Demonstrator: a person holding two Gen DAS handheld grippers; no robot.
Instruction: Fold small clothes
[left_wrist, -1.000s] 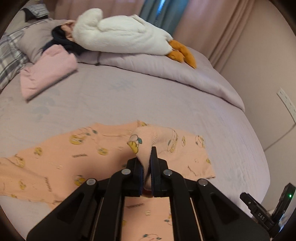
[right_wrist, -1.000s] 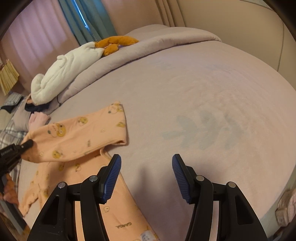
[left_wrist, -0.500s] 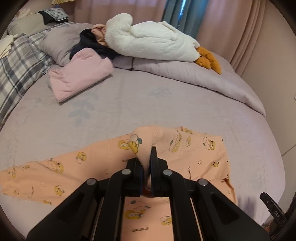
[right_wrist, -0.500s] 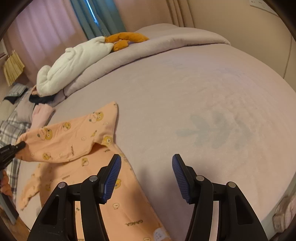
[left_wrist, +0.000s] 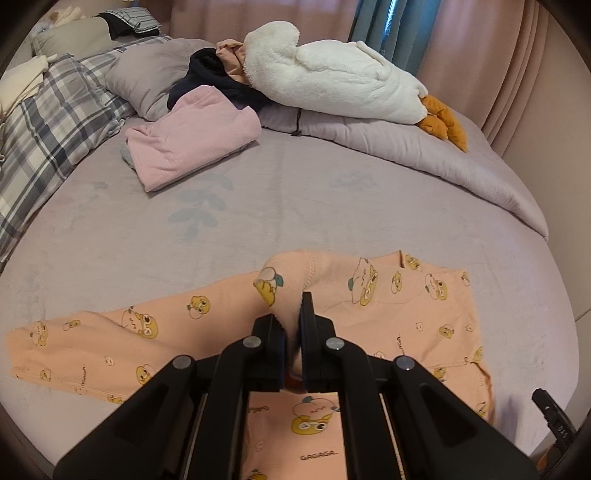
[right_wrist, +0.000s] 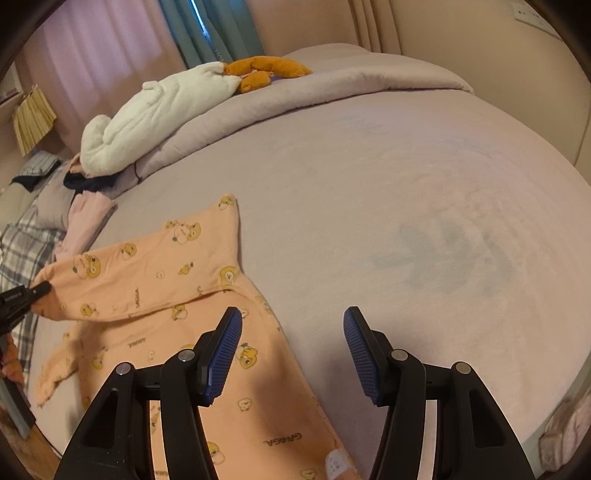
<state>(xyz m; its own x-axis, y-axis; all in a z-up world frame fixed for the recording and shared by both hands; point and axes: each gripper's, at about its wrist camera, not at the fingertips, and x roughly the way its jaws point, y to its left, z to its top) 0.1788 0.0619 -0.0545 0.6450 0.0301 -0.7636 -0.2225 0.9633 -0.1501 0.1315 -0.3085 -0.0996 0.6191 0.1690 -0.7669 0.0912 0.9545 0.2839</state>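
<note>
Pinching the peach garment (left_wrist: 388, 317), left tool (left_wrist: 291, 325); right tool (right_wrist: 293, 343) gapes empty.

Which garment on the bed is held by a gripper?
The peach cartoon-print garment, pinched by the left gripper; the pink folded one lies untouched.

We look across a wide bed (left_wrist: 295, 206) covered in a lilac sheet with faint grey leaf prints. At its far side a rolled lilac duvet (left_wrist: 424, 155) runs along the edge, and a white plush goose (left_wrist: 332, 85) with orange feet lies on it. To the far left sit a plaid pillow (left_wrist: 48, 129) and a grey pillow (left_wrist: 151, 77), with a folded pink garment (left_wrist: 192, 140) near them. Behind the bed hang pink curtains (left_wrist: 480, 55) with a teal curtain (left_wrist: 388, 29) between them. On the right, a beige wall (right_wrist: 480, 44) carries a white socket (right_wrist: 532, 14). The light is soft and warm.
</note>
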